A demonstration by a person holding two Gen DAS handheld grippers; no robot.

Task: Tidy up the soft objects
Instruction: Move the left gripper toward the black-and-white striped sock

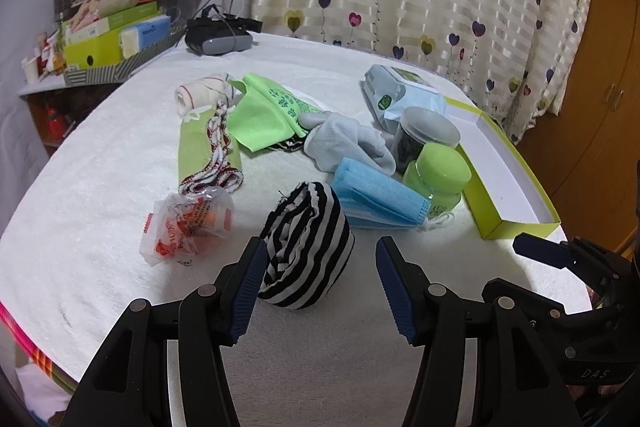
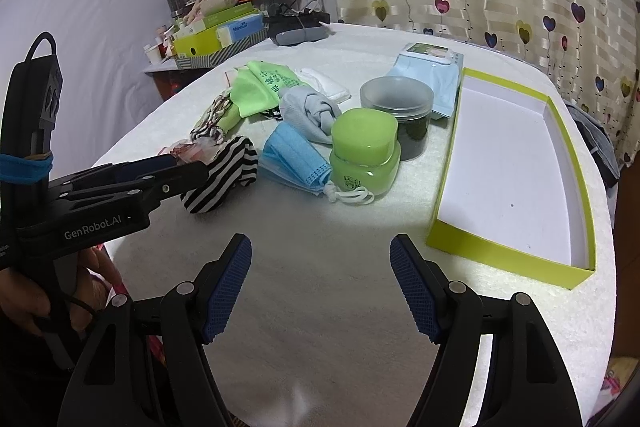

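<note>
While our left gripper [image 1: 320, 283] stands with jaws spread wide around the striped fabric roll [image 1: 306, 247], its left pad touches the roll; nothing is clamped. Our right gripper [image 2: 320, 287] gapes wide over bare tablecloth [image 2: 320, 227]; the green box [image 2: 500, 251] lies just beside it, with the blue mask [image 2: 296, 163] near the roll.

Striped roll [image 1: 306, 247] between spread fingers [image 1: 248, 291]

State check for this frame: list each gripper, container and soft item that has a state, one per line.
left gripper: open, jaws around the striped roll, not closed
right gripper: open, holding nothing
striped roll: rolled up, on the table
green box: open, nothing inside
green jar: lid on, upright
grey jar: lid on, upright
blue mask: folded
grey glove: crumpled
</note>
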